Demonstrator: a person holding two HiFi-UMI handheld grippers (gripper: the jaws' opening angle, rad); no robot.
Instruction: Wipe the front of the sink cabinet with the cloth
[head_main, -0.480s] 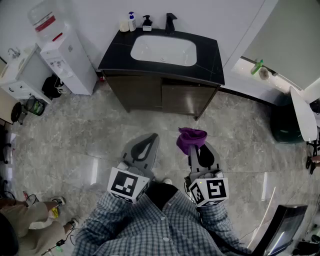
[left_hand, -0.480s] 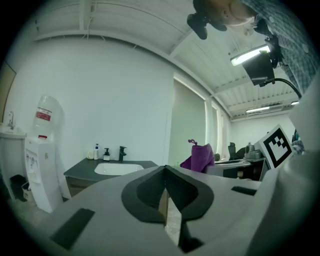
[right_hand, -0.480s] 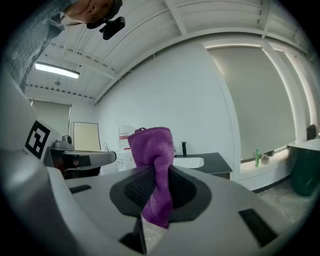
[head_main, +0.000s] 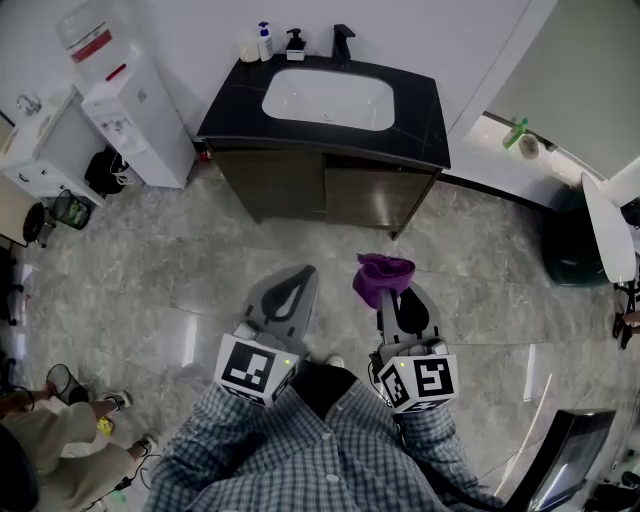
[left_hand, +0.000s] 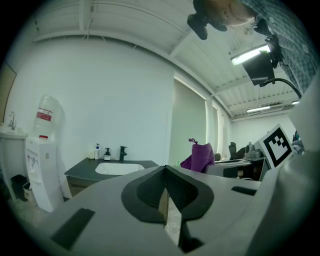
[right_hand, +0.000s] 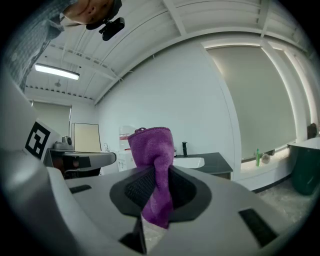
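— Out on the pale floor (head_main: 180, 260), well short of the sink cabinet (head_main: 300, 185): stands facing its brown front, with nothing touching it yet.

— And the cloth (right_hand: 151, 150)?

— Sits pinched in the right gripper (right_hand: 156, 196), clamped tight across the middle, a purple bunch standing up past the tips and a short tail hanging below. Looks deliberate: leaves a soft wad out front for meeting the doors with fabric rather than plastic.

— Why carried low and pointing forward?

— Seems aimed at the cabinet, and holds the cloth clear of the floor for the approach.

— Left gripper (left_hand: 165, 192)?

— Clenched on nothing, pads pressed together, held just beside the right one. Appears idle, tucked in so as not to get in the way.

— How far along?

— Not begun, by the look of it. Calls for stepping closer and reaching down, given a front set below the dark counter (head_main: 420, 120) and its white sink (head_main: 327, 100).

— Anything to mind?

— Probably little. Bottles (head_main: 263, 42) and tap (head_main: 342, 45) at the back of the counter, well apart from the front; a water dispenser (head_main: 130, 120) near the cabinet's left side, worth avoiding on a wide sweep.
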